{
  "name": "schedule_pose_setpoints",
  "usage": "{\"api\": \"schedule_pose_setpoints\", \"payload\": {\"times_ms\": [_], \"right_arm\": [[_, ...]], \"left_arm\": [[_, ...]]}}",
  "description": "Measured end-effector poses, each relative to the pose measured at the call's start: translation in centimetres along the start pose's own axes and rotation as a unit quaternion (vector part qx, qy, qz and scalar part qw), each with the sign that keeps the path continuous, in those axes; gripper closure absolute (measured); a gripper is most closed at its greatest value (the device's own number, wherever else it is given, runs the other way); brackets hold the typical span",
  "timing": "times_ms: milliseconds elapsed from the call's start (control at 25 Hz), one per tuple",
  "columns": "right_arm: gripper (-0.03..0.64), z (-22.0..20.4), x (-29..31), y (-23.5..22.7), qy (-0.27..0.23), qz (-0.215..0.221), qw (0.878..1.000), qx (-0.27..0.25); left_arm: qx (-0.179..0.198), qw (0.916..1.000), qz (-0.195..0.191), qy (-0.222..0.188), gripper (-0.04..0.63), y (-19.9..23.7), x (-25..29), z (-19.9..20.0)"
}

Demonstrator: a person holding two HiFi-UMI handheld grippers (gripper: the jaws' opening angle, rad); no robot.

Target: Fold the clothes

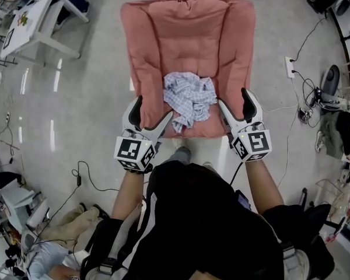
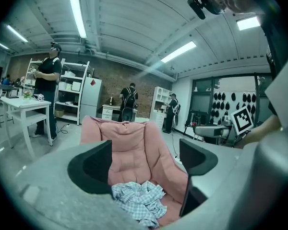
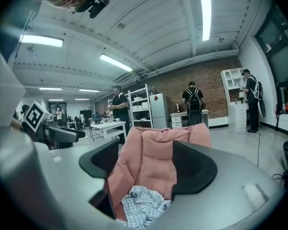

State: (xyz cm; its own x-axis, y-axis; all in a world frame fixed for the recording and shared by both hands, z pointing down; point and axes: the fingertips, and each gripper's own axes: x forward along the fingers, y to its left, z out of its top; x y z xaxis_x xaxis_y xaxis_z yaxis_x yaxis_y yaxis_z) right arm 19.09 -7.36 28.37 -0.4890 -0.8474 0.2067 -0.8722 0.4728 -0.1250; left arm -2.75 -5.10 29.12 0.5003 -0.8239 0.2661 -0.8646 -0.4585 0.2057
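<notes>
A crumpled blue-and-white checked shirt (image 1: 189,100) lies in a heap on the front of a pink padded lounge cushion (image 1: 186,34). My left gripper (image 1: 150,116) hovers at the cushion's near left corner, jaws wide apart with nothing between them, just left of the shirt. My right gripper (image 1: 236,108) stands at the near right corner, also open and empty. In the left gripper view the shirt (image 2: 137,202) lies low ahead of the left gripper (image 2: 144,159). In the right gripper view the shirt (image 3: 144,205) lies below and ahead of the right gripper (image 3: 146,164).
A white table (image 1: 38,16) stands on the floor at the far left. Cables and a power strip (image 1: 290,67) lie right of the cushion, with bags and gear (image 1: 341,133) beyond. Several people stand by shelves (image 2: 72,92) far across the room.
</notes>
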Motion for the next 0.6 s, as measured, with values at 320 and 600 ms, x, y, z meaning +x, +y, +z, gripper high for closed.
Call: {"api": "schedule_pose_setpoints", "payload": {"times_ms": [320, 600], "right_arm": [[0.278, -3.8, 4.3, -0.9, 0.037, -0.031, 0.999, 0.011], [0.301, -11.6, 7.3, -1.3, 0.103, -0.012, 0.994, 0.022]], "left_arm": [[0.002, 0.9986, -0.033, 0.041, 0.162, 3.5, 4.2, -3.8], [-0.014, 0.9960, -0.043, 0.077, 0.178, 4.5, 8.6, -9.8]]}}
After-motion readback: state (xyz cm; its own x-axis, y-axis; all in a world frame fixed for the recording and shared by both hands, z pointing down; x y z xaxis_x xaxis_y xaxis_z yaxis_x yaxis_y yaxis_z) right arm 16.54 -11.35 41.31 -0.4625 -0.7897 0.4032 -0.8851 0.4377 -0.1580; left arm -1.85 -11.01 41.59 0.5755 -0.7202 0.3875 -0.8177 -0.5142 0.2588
